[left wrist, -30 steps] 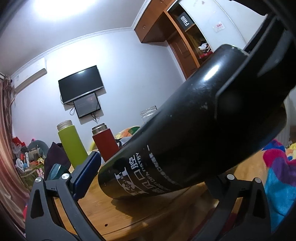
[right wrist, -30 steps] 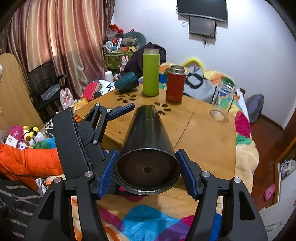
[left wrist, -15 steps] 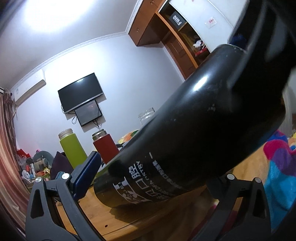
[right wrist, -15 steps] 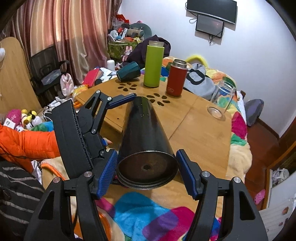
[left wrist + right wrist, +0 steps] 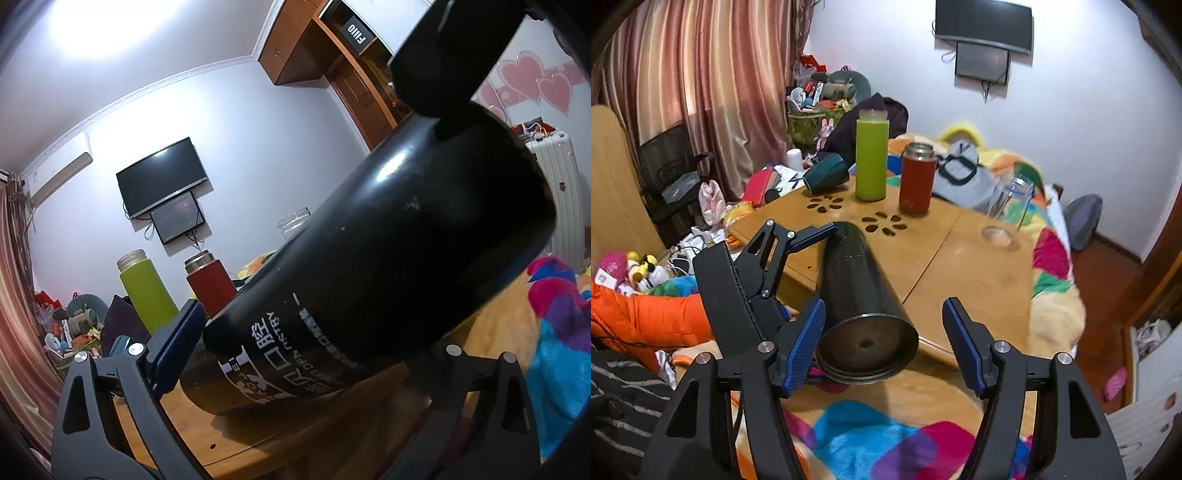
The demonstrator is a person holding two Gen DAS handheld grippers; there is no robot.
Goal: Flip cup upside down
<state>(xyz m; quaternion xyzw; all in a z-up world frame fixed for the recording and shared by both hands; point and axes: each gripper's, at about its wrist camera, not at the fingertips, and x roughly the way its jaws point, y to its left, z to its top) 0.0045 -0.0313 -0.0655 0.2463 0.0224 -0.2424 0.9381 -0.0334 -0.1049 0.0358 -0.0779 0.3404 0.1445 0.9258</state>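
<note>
The black cup is a tall tapered tumbler with white lettering, held nearly level above the wooden table's near edge. Its base faces the right wrist camera. My left gripper is shut on the cup's far end, which fills the left wrist view. My right gripper is open around the cup's base. Its left blue pad is close against the cup and its right pad stands clear of it.
On the wooden table stand a green bottle, a red flask and a clear glass jar. A dark teal cup lies on its side at the far left. A colourful blanket lies below.
My right gripper has opened wider; its right pad now stands well off the cup. The cup's base has dropped and tilted a little to the left. My left gripper keeps its hold.
</note>
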